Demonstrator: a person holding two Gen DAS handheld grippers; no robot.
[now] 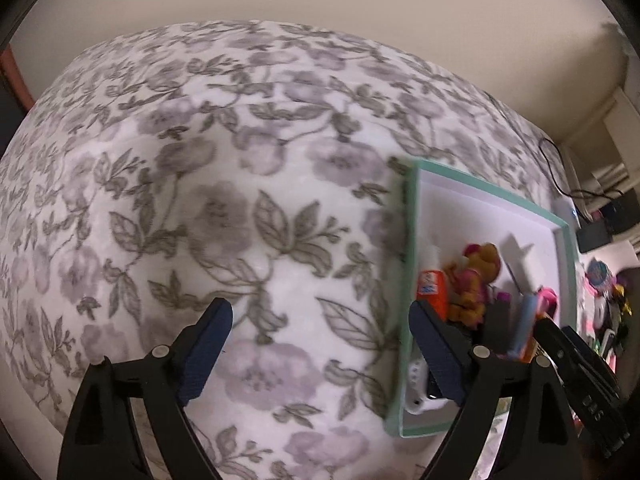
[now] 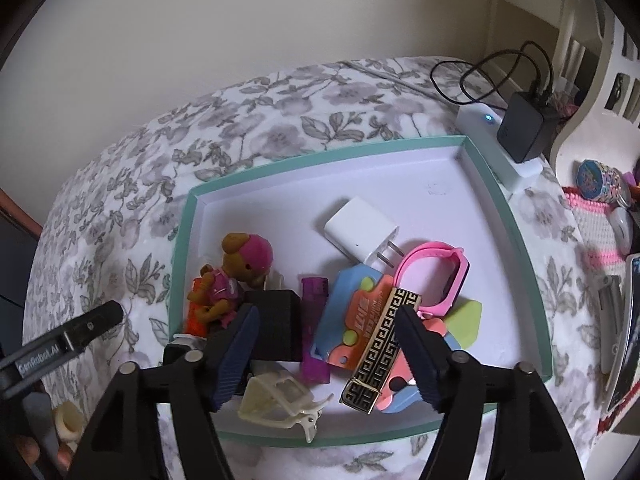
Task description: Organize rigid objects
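My right tongs (image 2: 326, 354) hung spread over the tray (image 2: 182, 240), the gold-patterned case (image 2: 380, 346) lying loose between their tips, while my left tongs (image 1: 320, 354) gaped empty beside the tray.

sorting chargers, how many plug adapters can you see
2: a white plug adapter inside the tray, and a black plug adapter on the power strip beyond it. Others may be hidden.

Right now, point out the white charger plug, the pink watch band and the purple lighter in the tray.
white charger plug (image 2: 357, 227), right wrist view, on its white body.
pink watch band (image 2: 440, 256), right wrist view, on the upper strap.
purple lighter (image 2: 315, 334), right wrist view, mid-body.
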